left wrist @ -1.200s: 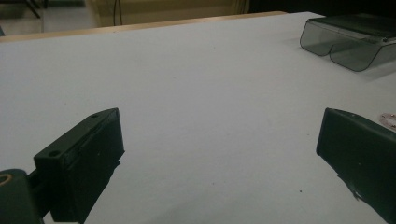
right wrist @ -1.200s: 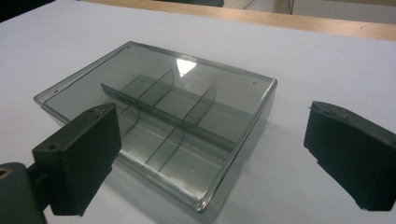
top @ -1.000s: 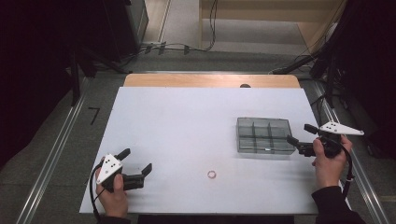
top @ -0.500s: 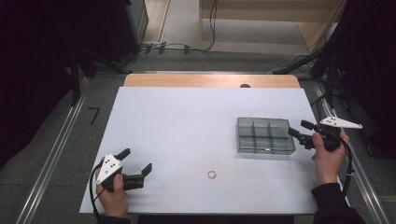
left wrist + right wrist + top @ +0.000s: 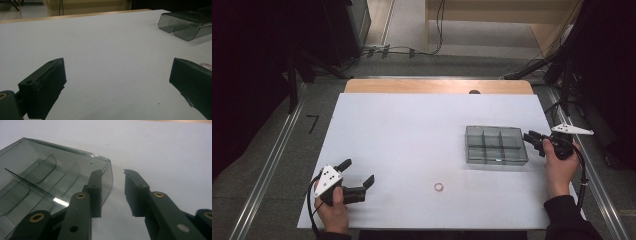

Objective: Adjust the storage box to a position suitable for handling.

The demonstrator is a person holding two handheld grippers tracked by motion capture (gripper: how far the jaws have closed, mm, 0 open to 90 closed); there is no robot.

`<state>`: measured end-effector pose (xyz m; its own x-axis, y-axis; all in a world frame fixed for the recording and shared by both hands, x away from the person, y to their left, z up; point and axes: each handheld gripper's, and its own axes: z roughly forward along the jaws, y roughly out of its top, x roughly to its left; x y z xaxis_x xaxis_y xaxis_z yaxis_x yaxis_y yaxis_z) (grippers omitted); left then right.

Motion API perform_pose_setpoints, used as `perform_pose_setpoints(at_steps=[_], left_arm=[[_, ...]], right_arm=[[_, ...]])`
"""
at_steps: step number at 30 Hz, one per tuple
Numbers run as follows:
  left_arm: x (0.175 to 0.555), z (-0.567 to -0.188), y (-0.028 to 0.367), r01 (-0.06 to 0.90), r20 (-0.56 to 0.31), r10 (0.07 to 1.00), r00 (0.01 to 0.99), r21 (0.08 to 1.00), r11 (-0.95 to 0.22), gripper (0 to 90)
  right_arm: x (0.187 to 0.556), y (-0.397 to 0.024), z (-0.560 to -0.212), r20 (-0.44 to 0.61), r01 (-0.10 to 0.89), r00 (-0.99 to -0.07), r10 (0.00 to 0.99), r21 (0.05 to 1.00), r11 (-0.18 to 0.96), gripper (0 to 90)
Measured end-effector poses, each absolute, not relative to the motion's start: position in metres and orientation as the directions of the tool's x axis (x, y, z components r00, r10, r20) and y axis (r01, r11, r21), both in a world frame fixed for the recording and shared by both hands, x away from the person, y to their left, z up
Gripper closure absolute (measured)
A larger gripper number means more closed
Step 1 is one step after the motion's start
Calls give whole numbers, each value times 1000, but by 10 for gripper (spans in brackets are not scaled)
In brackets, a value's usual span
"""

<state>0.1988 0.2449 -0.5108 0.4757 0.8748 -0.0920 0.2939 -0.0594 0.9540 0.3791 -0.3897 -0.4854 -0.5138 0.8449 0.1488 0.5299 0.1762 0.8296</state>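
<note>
Reaching at the box (image 5: 496, 145), the right gripper (image 5: 534, 140) sits at its right-hand wall, jaws a little apart. In the right gripper view one jaw lies over the box's (image 5: 37, 182) rim near a corner and the other stands outside the wall, so the wall looks to be between them, though I cannot tell whether either jaw touches it. Nothing is clamped yet.

The box is a clear grey tray split into 6 compartments, resting flat on the white table (image 5: 412, 130) toward its right side. The compartments look empty, apart from a small glint in the near row that may only be a reflection.

A small ring (image 5: 439, 187) lies alone on the table, near the front edge and well apart from the box. My judgement is that it belongs in the box and has not been picked up.

The left gripper (image 5: 360, 175) rests low at the front left corner of the table, jaws wide apart and holding nothing; in its own view the jaws frame bare table with the box (image 5: 185, 25) far off.

Judged so, the work is at its start: the box is about to be gripped or steadied, and the ring's pickup and placement are left.
</note>
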Motion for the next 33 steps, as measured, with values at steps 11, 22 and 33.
perform_pose_setpoints(at_steps=[11,22,33], left_arm=[[199,-511,245,295,-91,872,481,954,-63,0],[200,-511,244,300,-83,872,482,951,-75,0],[200,-508,245,303,-94,871,483,951,-66,0]], right_arm=[[389,-387,-500,161,560,-539,827,802,209,789],[393,-383,-501,135,560,-544,828,793,240,842],[391,-377,-500,107,536,-581,807,796,281,870]])
